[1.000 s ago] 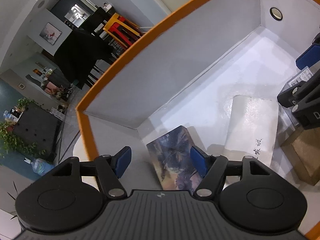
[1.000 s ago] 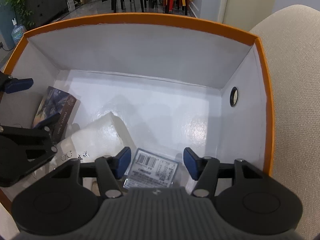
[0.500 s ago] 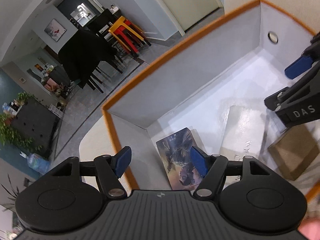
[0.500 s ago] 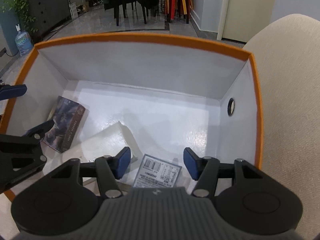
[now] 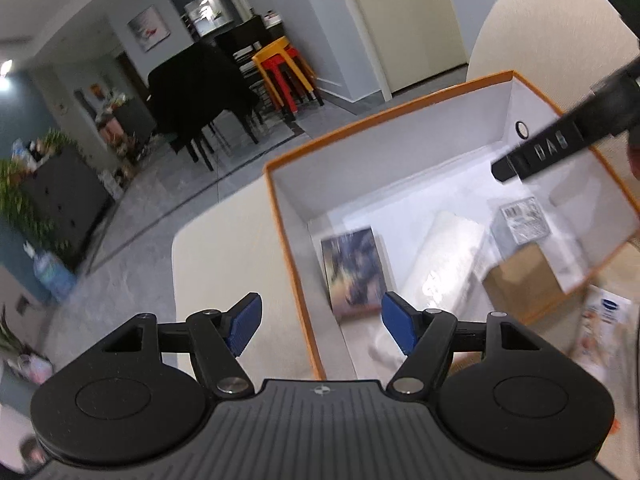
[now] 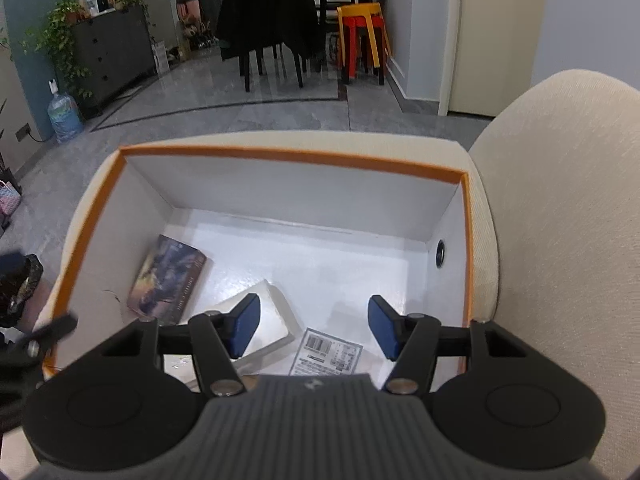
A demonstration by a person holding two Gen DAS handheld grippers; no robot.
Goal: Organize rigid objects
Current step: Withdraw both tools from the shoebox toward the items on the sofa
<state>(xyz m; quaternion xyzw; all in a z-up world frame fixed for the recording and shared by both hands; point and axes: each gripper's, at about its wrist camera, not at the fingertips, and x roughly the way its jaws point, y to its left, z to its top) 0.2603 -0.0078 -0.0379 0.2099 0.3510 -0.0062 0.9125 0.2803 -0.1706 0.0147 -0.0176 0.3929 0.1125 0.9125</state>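
An orange-rimmed box (image 6: 296,156) with white inner walls sits on a cream cushion. Inside lie a dark illustrated book (image 6: 168,280) at the left, a long white box (image 6: 272,316) in the middle, a small barcode-labelled box (image 6: 328,352) and a brown cardboard box (image 5: 524,284) at the near side. My left gripper (image 5: 320,312) hovers open above the box's left wall (image 5: 280,216), holding nothing. My right gripper (image 6: 313,312) hangs above the box's near side; its jaws are opening with nothing between them. One of its fingers (image 5: 560,144) crosses the left wrist view.
A cream sofa arm (image 6: 560,200) rises to the right of the box. A printed packet (image 5: 604,320) lies outside the box's near edge. Farther off on the grey floor stand a black-draped chair (image 6: 268,20), orange and red stools (image 6: 360,36) and a water bottle (image 6: 64,116).
Both grippers have risen and drawn back out of the box, leaving the book and the labelled box lying inside. The left wrist view has rolled and shifted towards the box's left wall.
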